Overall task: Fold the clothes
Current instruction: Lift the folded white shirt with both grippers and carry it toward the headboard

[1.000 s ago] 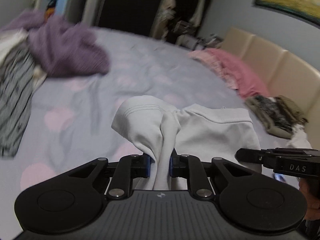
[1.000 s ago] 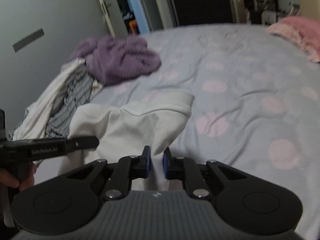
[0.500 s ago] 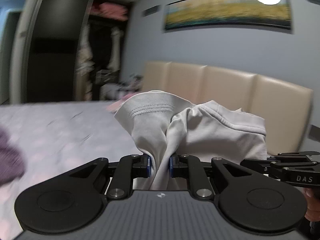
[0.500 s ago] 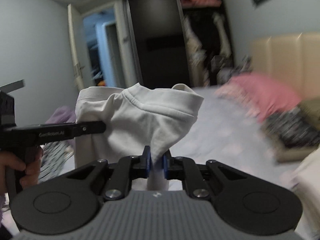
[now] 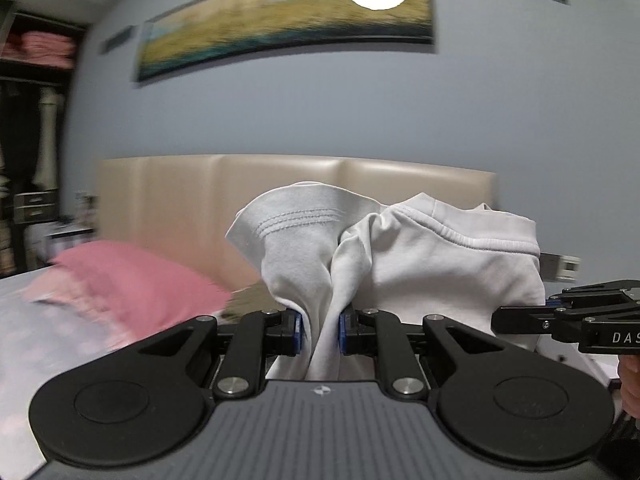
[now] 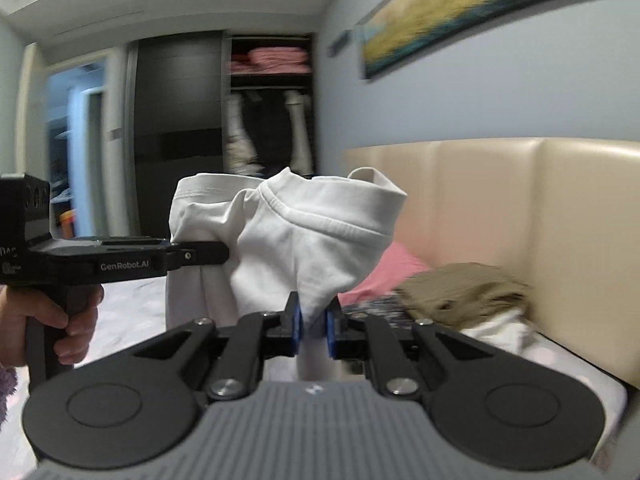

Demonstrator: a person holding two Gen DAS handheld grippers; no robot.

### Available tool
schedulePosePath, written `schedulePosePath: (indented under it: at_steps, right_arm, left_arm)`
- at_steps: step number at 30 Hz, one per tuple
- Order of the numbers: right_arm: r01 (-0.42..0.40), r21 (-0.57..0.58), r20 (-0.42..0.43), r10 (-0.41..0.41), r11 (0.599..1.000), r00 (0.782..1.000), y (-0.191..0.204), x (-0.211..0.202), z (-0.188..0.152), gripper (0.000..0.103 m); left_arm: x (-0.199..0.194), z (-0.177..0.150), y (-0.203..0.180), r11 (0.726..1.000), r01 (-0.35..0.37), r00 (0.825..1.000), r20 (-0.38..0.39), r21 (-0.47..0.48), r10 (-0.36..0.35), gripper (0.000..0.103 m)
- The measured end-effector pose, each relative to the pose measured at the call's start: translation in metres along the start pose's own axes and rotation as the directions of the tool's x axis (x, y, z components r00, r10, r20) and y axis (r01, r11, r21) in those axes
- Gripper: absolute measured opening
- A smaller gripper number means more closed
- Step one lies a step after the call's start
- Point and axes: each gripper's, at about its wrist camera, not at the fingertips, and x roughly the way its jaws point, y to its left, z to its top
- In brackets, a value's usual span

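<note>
Folding has barely begun, judging from the left wrist view: the white garment (image 5: 420, 256) is up in the air, bunched and unflattened, with no crease laid in it. The left gripper (image 5: 319, 330) has its blue-padded fingers pressed onto a gathered rope of the cloth, which runs down between them and out of sight below. A stitched hem with parallel seam lines curls over to the left of the pinch; a ribbed edge band rides along the top right. The fabric looks like soft, matte cotton jersey, limp enough to droop into rounded lobes. At the right edge, the right gripper (image 5: 520, 314) reaches in sideways against the cloth. Behind are a padded beige headboard (image 5: 180, 208) with smooth, faintly glossy panels, a blurred pink cloth (image 5: 132, 288) on the bed, and a long painting (image 5: 280, 20) on the wall.

From the right wrist view, the right gripper (image 6: 311, 326) is pinching a lower point of the same white garment (image 6: 312, 240), which balloons upward above the fingers, its ribbed band arching across the top. The left gripper (image 6: 208, 254) enters from the left, held in a hand (image 6: 60, 320), its tip buried in the cloth. An olive-brown cloth (image 6: 464, 292), crumpled, lies by the headboard (image 6: 500, 216). What remains, as I judge it: spread the piece out, lay it flat, and make every fold.
</note>
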Motion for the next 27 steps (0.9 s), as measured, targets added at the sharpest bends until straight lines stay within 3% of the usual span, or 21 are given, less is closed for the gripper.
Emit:
schedulePosePath:
  at_steps: [6, 12, 21, 27]
  right_arm:
    - [0.153, 0.064, 0.006, -0.154, 0.986, 0.988, -0.041, 0.004, 0.0, 0.013]
    - [0.256, 0.132, -0.057, -0.25, 0.958, 0.967, -0.084, 0.039, -0.006, 0.013]
    - [0.363, 0.155, -0.154, -0.34, 0.919, 0.928, -0.165, 0.112, -0.025, 0.013]
    - [0.406, 0.177, -0.218, -0.366, 0.897, 0.905, -0.223, 0.166, -0.039, 0.013]
  left_arm:
    - [0.074, 0.01, -0.005, 0.984, 0.155, 0.987, -0.059, 0.084, -0.15, 0.014]
    - [0.162, 0.002, -0.001, 0.954, 0.271, 0.954, -0.165, 0.129, -0.249, 0.014]
    - [0.297, -0.034, -0.003, 0.935, 0.329, 0.912, -0.301, 0.13, -0.279, 0.015]
    - [0.354, -0.068, 0.004, 0.947, 0.299, 0.901, -0.361, 0.115, -0.24, 0.016]
